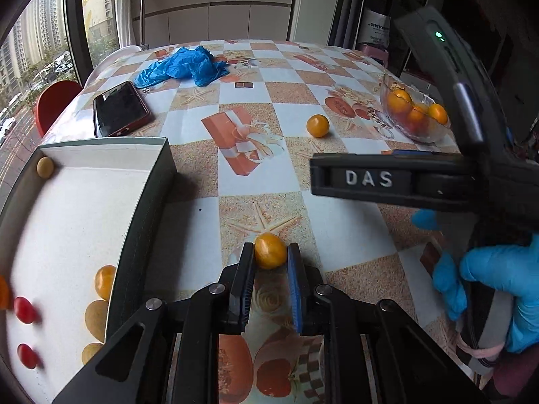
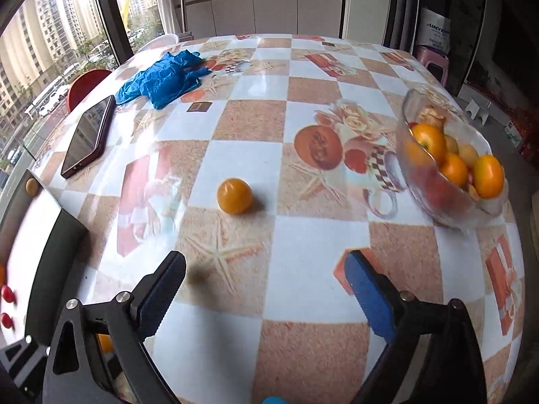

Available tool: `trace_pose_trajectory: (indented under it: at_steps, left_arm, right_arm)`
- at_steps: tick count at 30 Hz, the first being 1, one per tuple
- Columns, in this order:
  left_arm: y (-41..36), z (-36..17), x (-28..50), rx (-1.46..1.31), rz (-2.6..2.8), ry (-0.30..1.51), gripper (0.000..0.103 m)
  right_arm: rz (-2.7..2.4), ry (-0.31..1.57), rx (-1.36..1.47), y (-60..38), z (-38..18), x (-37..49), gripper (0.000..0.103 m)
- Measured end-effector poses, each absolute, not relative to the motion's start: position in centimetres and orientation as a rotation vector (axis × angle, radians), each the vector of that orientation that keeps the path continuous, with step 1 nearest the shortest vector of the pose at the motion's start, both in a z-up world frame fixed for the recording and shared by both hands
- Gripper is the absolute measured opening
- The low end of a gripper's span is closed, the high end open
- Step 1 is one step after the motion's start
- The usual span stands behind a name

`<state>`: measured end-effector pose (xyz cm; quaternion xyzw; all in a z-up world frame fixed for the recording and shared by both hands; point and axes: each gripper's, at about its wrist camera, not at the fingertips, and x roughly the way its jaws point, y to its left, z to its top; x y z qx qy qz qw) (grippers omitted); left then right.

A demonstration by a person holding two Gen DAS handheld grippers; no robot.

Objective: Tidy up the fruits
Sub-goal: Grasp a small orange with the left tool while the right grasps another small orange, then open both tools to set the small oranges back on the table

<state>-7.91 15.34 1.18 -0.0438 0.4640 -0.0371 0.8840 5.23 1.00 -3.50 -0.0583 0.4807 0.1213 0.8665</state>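
Observation:
My left gripper is shut on a yellow tomato, held just above the tablecloth to the right of the white box. The box holds red, yellow and tan fruits. A second yellow tomato lies loose on the table; it also shows in the right wrist view. A glass bowl with orange and yellow fruits stands at the right. My right gripper is open and empty, above the table short of the loose tomato.
A phone and crumpled blue gloves lie at the far left of the table. A red chair stands beyond the left edge. The right gripper's body hangs over the table's right side in the left wrist view.

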Motion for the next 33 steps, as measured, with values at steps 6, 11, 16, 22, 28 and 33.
trace_pose_trajectory:
  at_steps: [6, 11, 16, 22, 28, 33]
  left_arm:
    - [15.7, 1.1, -8.0, -0.107, -0.084, 0.969, 0.02]
    - [15.6, 1.1, -8.0, -0.093, -0.085, 0.967, 0.02]
    - [15.1, 1.2, -7.8, -0.063, -0.083, 0.969, 0.02]
    - [14.3, 1.1, -7.6, -0.028, -0.078, 0.955, 0.02]
    - [13.6, 1.0, -8.2, -0.018, -0.068, 0.94, 0.02]
    - [13.0, 1.0, -8.6, 0.009, -0.039, 0.928, 0.02]
  right_arm:
    - [0.264, 0.942, -0.163, 3.4, -3.3, 7.1, 0.061]
    - [0.316, 0.945, -0.141, 2.6, -3.0, 5.8, 0.023]
    - [0.33, 0.959, -0.077, -1.1, -2.8, 2.4, 0.023]
    - [0.283, 0.94, -0.053, -5.5, -2.7, -3.4, 0.023]
    - [0.201, 0.886, -0.038, -8.3, -2.9, -7.5, 0.024]
    - [0.158, 0.847, -0.071, -9.4, -3.0, -8.4, 0.024]
